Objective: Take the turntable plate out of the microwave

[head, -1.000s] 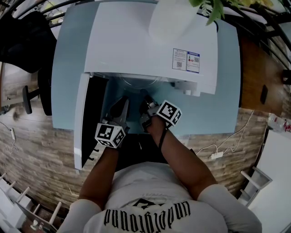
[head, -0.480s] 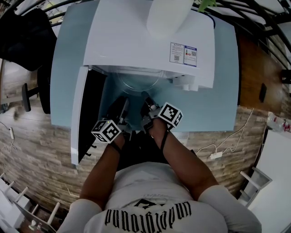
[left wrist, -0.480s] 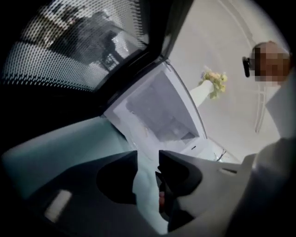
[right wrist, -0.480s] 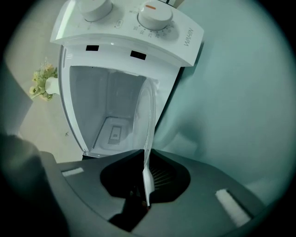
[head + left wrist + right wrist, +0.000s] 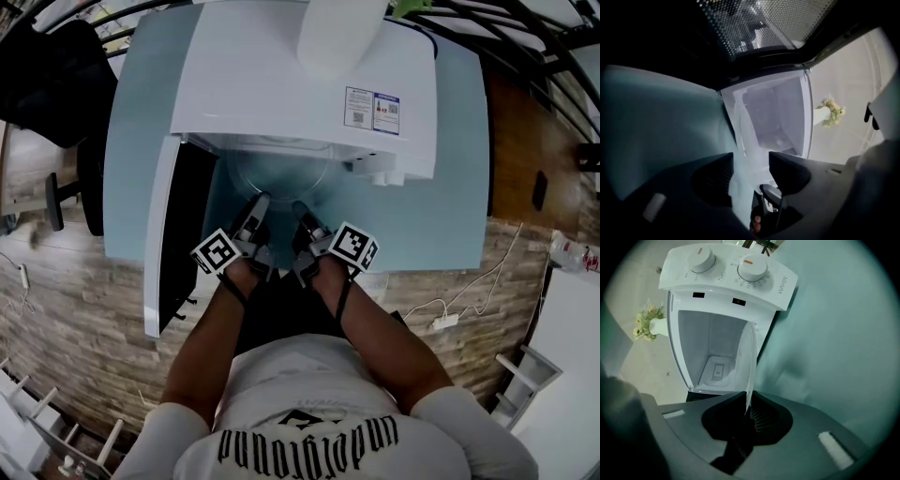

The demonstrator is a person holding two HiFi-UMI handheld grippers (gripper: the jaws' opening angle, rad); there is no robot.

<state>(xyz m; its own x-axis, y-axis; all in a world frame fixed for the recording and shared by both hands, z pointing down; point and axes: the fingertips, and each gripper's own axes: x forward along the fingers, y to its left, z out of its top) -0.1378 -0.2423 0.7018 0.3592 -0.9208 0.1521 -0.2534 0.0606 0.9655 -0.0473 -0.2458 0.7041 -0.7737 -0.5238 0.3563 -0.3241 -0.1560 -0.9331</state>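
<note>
The white microwave (image 5: 309, 84) stands on a light blue table (image 5: 455, 187) with its door (image 5: 164, 234) swung open to the left. The clear glass turntable plate (image 5: 281, 173) sticks out of the cavity over the table. My right gripper (image 5: 305, 217) is shut on its near rim; in the right gripper view the plate (image 5: 750, 362) runs edge-on into the closed jaws (image 5: 747, 411). My left gripper (image 5: 255, 217) is beside it, its jaws opening wide. In the left gripper view the plate's edge (image 5: 740, 131) passes between the spread jaws (image 5: 750, 166), and the pads stand off it.
A white vase (image 5: 342, 33) with greenery sits on top of the microwave and shows beside the cavity (image 5: 647, 324). The door's mesh window (image 5: 759, 23) hangs close to the left gripper. The control knobs (image 5: 752, 268) are on the microwave's right.
The left gripper has rolled about its axis and its jaws have gone from shut to wide apart. The right gripper has drawn back toward the person with the plate, which now shows further out.
</note>
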